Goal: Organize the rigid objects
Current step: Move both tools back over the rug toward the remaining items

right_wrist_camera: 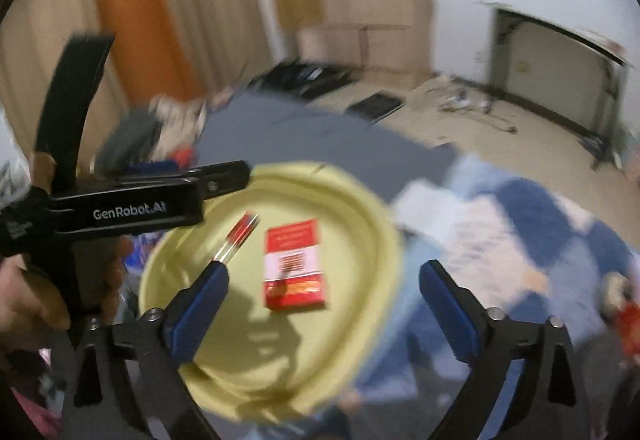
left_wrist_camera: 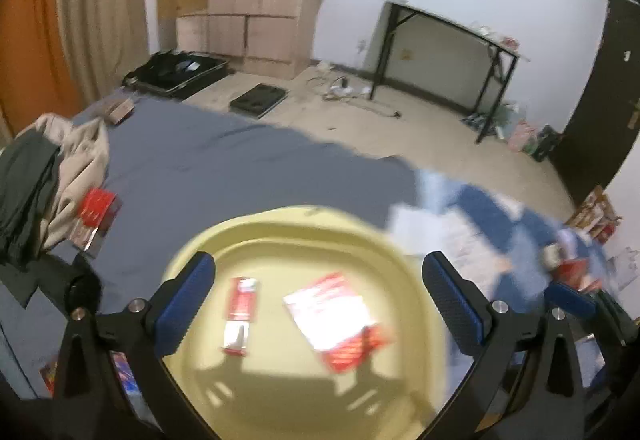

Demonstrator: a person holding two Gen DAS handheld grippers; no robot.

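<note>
We found the bed [left_wrist_camera: 208, 159], covered in a grey-blue sheet, occupying most of both views, with a blue-and-white patterned cloth [left_wrist_camera: 472, 224] spread over its right portion. A heap of beige and dark clothing [left_wrist_camera: 48, 183] lay at the bed's far left.

On the bed sat a pale yellow tray [left_wrist_camera: 280, 392], rounded in outline with a raised rim. We observed two items inside it. The larger was a red-and-white box [right_wrist_camera: 294, 266], lying flat near the tray's centre. The smaller was a narrow red-and-white packet [right_wrist_camera: 238, 238], lying to the left of the box and apart from it.

We held the left gripper [left_wrist_camera: 318, 300] above the tray with its jaws spread wide and nothing between the pads. In the left wrist view both items lay below and between its blue fingers [left_wrist_camera: 188, 296], touched by neither.

We held the right gripper [right_wrist_camera: 322, 304] likewise with jaws fully apart and empty. In the right wrist view the box lay between its fingers, and the packet's lower end appeared just above the tip of the left finger [right_wrist_camera: 200, 312]; motion blur prevented us from confirming contact.

A further red box [left_wrist_camera: 96, 215] rested on the sheet beside the clothing, well apart from the tray.
</note>
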